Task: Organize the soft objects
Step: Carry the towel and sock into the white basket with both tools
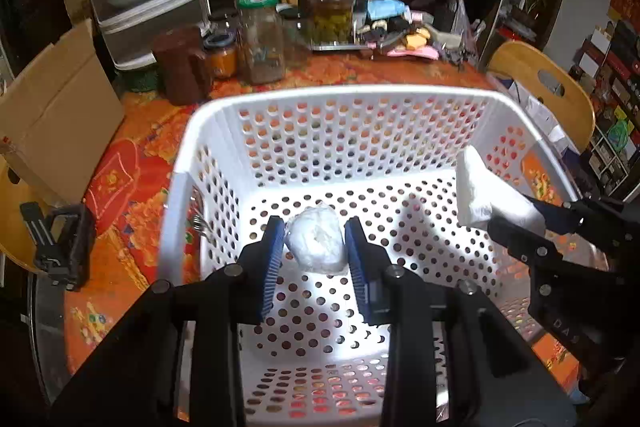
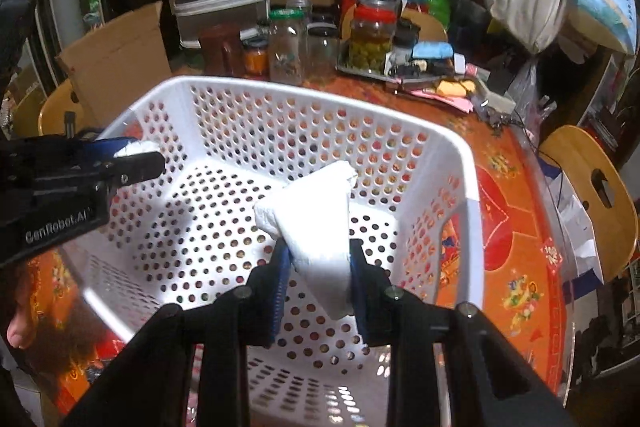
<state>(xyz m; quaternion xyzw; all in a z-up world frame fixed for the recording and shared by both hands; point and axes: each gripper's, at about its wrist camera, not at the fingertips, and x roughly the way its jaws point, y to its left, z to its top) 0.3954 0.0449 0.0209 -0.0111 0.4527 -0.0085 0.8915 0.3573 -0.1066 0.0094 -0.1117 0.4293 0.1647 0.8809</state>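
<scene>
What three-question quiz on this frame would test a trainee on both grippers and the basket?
1. True or false: the left gripper holds a clear-wrapped white bundle between its fingers.
2. What does the right gripper hold: A) a jar, B) a folded white cloth, C) nothing?
3. Fill in: both items are held over the inside of the white ____.

Key: 1 true; 2 B; 3 basket.

Basket (image 1: 328, 93) near wall hidden behind left claw (image 1: 316, 251).
</scene>
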